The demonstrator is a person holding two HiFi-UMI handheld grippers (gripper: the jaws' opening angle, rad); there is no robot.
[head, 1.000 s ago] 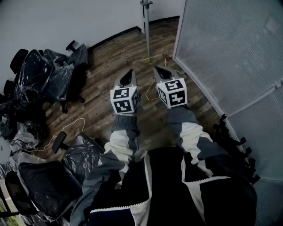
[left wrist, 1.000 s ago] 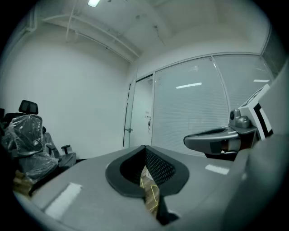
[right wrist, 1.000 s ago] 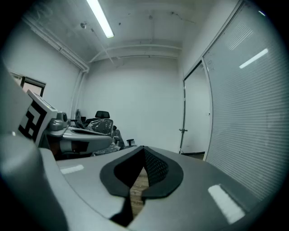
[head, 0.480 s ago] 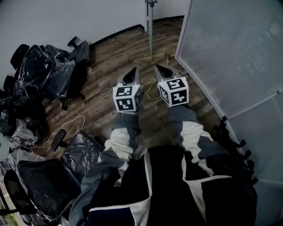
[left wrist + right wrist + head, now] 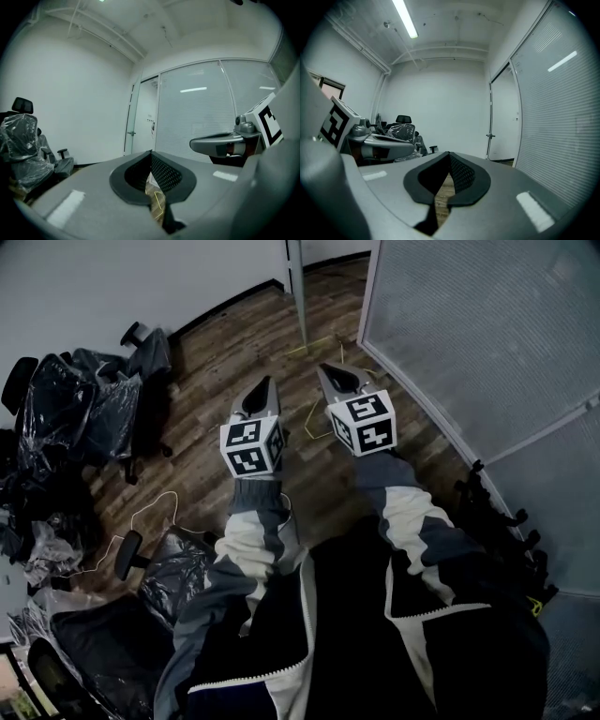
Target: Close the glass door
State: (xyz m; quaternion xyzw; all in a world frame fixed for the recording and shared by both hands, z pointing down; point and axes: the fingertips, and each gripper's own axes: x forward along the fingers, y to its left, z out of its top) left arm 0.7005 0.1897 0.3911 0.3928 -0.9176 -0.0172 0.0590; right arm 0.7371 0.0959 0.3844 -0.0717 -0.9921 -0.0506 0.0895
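In the head view, the person has drifted closer to the doorway. The frosted glass wall (image 5: 469, 324) now fills more of the upper right of the frame than it did a second ago. The thin upright that I take for the glass door (image 5: 297, 296), seen edge-on, has slid left along the top edge. The left gripper (image 5: 264, 382) and right gripper (image 5: 328, 371) sit side by side at centre, held out ahead over the wooden floor (image 5: 216, 362). Neither touches anything, and both are well apart from the door. The plastic-wrapped chairs (image 5: 84, 409) stay heaped at the left edge.

In the left gripper view, the jaws (image 5: 151, 154) meet at their tips with nothing between them, only floor showing through the slot below. The door (image 5: 132, 122) stands open just left of centre, its small handle showing, with the dark-free doorway between it and the frosted wall (image 5: 197, 112). The right gripper (image 5: 220, 143) shows at the right.

In the right gripper view, this pair (image 5: 449, 153) is also pressed together and empty. The door's edge (image 5: 490, 126) rises right of centre, beside the wall (image 5: 553, 117).

So this looks like the approach only: the door is still open and unreached.
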